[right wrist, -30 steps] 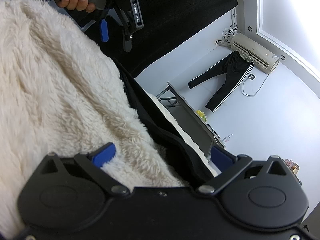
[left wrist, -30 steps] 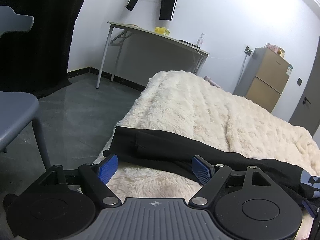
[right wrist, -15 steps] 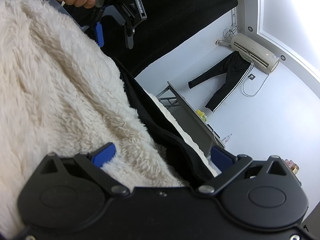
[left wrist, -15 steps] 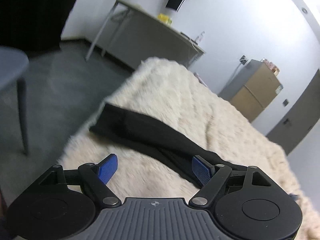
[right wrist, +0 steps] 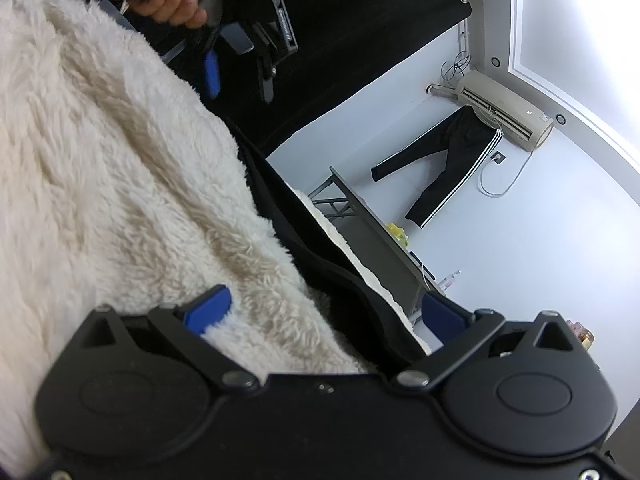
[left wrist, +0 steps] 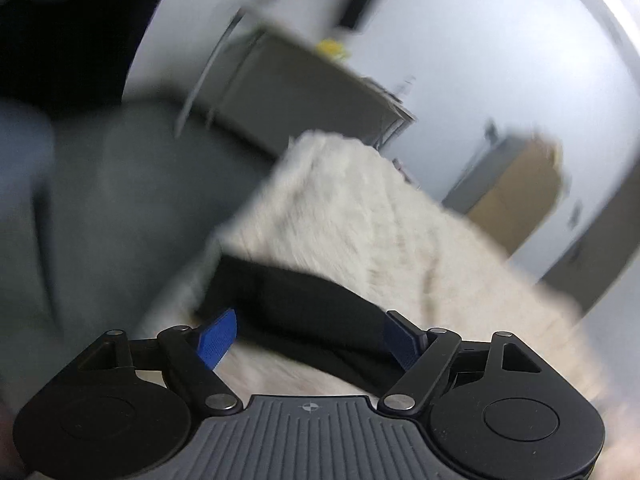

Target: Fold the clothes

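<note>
Half the black garment [right wrist: 320, 256] hidden under fleece blanket [right wrist: 120, 168], left view blurred

From my left wrist view, the garment [left wrist: 296, 304] lies across the near end of the blanket [left wrist: 360, 208], which runs away toward the far wall. Beyond the blanket's far end stands a table [left wrist: 304, 80]; a cabinet [left wrist: 516, 192] sits to the right of it. My left gripper [left wrist: 310, 338] hangs over the garment, jaws apart. In my right wrist view, the right gripper [right wrist: 326, 312] straddles the garment's edge [right wrist: 280, 208], blanket to its left. Trousers [right wrist: 452, 160] hang from the air conditioner [right wrist: 504, 110], above the table.
</note>
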`<action>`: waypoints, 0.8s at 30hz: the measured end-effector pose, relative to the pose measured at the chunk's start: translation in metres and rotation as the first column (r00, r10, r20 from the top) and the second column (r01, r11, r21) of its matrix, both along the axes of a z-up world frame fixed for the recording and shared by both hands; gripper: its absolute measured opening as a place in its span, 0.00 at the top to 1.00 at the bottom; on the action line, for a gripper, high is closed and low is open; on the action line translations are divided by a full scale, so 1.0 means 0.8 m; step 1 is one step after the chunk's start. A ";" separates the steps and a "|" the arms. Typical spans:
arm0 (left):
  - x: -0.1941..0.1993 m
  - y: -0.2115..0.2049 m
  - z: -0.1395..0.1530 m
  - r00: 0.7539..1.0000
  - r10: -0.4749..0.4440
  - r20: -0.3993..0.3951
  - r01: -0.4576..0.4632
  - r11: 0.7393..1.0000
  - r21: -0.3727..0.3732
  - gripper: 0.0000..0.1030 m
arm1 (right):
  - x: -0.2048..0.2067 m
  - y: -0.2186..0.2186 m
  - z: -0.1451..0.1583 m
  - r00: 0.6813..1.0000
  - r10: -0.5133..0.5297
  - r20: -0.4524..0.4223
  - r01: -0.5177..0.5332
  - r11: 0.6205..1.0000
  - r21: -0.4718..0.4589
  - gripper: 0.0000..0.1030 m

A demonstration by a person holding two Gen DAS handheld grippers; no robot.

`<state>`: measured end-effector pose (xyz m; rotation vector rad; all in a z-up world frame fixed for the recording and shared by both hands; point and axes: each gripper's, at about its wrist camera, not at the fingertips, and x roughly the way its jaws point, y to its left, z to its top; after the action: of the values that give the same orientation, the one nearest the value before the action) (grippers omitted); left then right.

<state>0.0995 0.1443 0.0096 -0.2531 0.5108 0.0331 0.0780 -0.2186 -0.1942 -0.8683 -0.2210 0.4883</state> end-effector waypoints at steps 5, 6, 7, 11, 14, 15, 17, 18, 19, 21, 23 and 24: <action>0.035 -0.040 0.006 0.963 -0.240 -0.122 0.269 0.863 0.428 0.31 | 0.001 0.000 0.001 1.000 0.001 0.005 -0.001 1.000 0.001 0.00; 0.043 -0.046 0.002 0.949 -0.272 -0.162 0.316 0.824 0.470 0.35 | 0.002 0.000 0.001 1.000 0.001 0.004 -0.001 1.000 0.000 0.00; 0.053 -0.054 -0.010 0.927 -0.297 -0.230 0.375 0.768 0.519 0.44 | 0.002 0.000 0.001 1.000 0.001 0.004 -0.001 1.000 0.000 0.00; 0.069 -0.060 -0.036 0.891 -0.340 -0.301 0.454 0.691 0.563 0.53 | 0.001 0.000 0.001 1.000 0.001 0.006 -0.001 1.000 0.000 0.00; 0.078 -0.051 -0.035 0.868 -0.388 -0.311 0.497 0.676 0.545 0.77 | 0.001 0.001 0.001 1.000 0.000 0.007 0.000 1.000 0.000 0.00; 0.078 -0.049 -0.033 0.859 -0.398 -0.323 0.513 0.672 0.535 0.84 | 0.001 0.002 0.002 1.000 0.000 0.007 0.000 1.000 0.000 0.00; 0.072 -0.045 -0.026 0.836 -0.418 -0.355 0.549 0.654 0.521 0.96 | 0.002 0.003 0.001 1.000 0.000 0.007 0.000 1.000 0.000 0.00; 0.074 -0.040 -0.015 0.808 -0.452 -0.378 0.588 0.645 0.488 0.98 | 0.001 0.003 0.001 1.000 0.000 0.007 0.000 1.000 0.000 0.00; 0.076 -0.036 -0.007 0.794 -0.470 -0.385 0.607 0.649 0.458 0.98 | 0.002 0.003 0.001 1.000 0.000 0.008 0.000 1.000 0.000 0.00; 0.080 -0.024 0.021 0.767 -0.520 -0.377 0.640 0.670 0.377 0.98 | 0.002 0.003 -0.001 1.000 0.000 0.008 0.000 1.000 0.000 0.00; 0.084 -0.008 0.044 0.747 -0.564 -0.351 0.659 0.700 0.277 0.98 | 0.002 0.003 -0.001 1.000 0.000 0.010 0.000 1.000 0.001 0.00; 0.090 0.002 0.058 0.737 -0.589 -0.330 0.666 0.715 0.212 0.98 | 0.002 0.003 -0.001 1.000 0.000 0.010 0.000 1.000 0.001 0.00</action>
<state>0.1714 0.1460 0.0557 0.2651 0.8072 -0.5376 0.0796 -0.2161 -0.1953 -0.8704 -0.2303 0.4843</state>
